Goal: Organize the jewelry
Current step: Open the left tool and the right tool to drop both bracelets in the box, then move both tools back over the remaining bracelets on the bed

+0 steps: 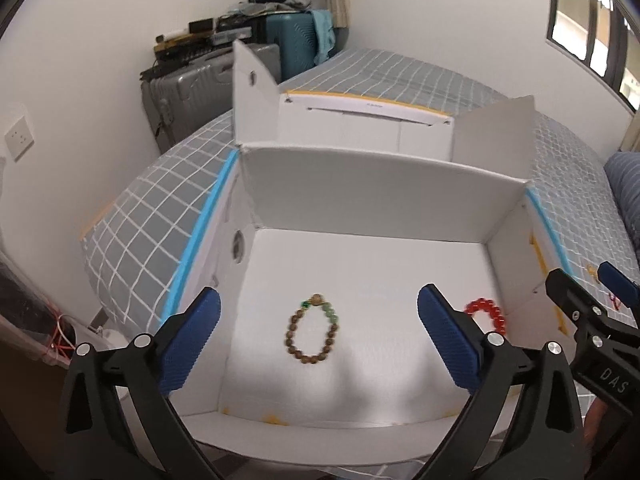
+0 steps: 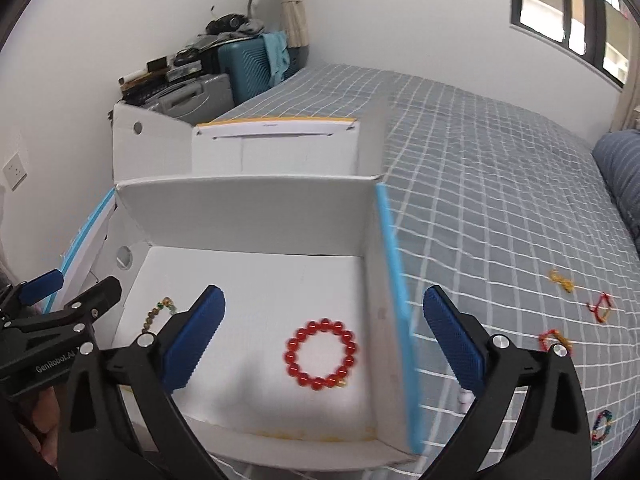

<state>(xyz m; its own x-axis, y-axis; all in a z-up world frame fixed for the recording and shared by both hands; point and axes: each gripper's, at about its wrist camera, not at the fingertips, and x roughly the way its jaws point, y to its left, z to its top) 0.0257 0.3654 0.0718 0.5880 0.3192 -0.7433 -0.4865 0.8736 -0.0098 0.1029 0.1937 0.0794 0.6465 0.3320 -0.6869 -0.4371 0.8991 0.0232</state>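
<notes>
My left gripper [image 1: 319, 330] hangs over the near-left part of the open white cardboard box [image 1: 384, 196], tilted down into it, blue-padded fingers [image 1: 188, 342] spread wide with nothing between them. Directly below the gap lies the brown wooden bead bracelet with a few green beads [image 1: 311, 330], flat on the box floor, touching neither pad. To its right, the red glossy bead bracelet [image 2: 321, 354] lies flat too, near the right wall, apart from the brown one.

My right gripper [image 2: 324, 338] hovers over the right half of the box, also pitched down, fingers [image 2: 454, 344] just as wide apart and holding nothing; the left pad sits over the box floor, the right pad out past the blue-taped right wall [image 2: 394, 280], over the grey checked bedsheet [image 2: 500, 184]. The two grippers are side by side, close, not touching.

Room: box walls stand up on the far side and right, far flaps raised; the middle floor between the bracelets is bare. Right of the box on the sheet lie small loose pieces: a yellow string piece [image 2: 562, 280], a red cord piece [image 2: 600, 306], an orange-red loop [image 2: 554, 338] and a multicolour bead bracelet [image 2: 602, 428], well apart from the box
</notes>
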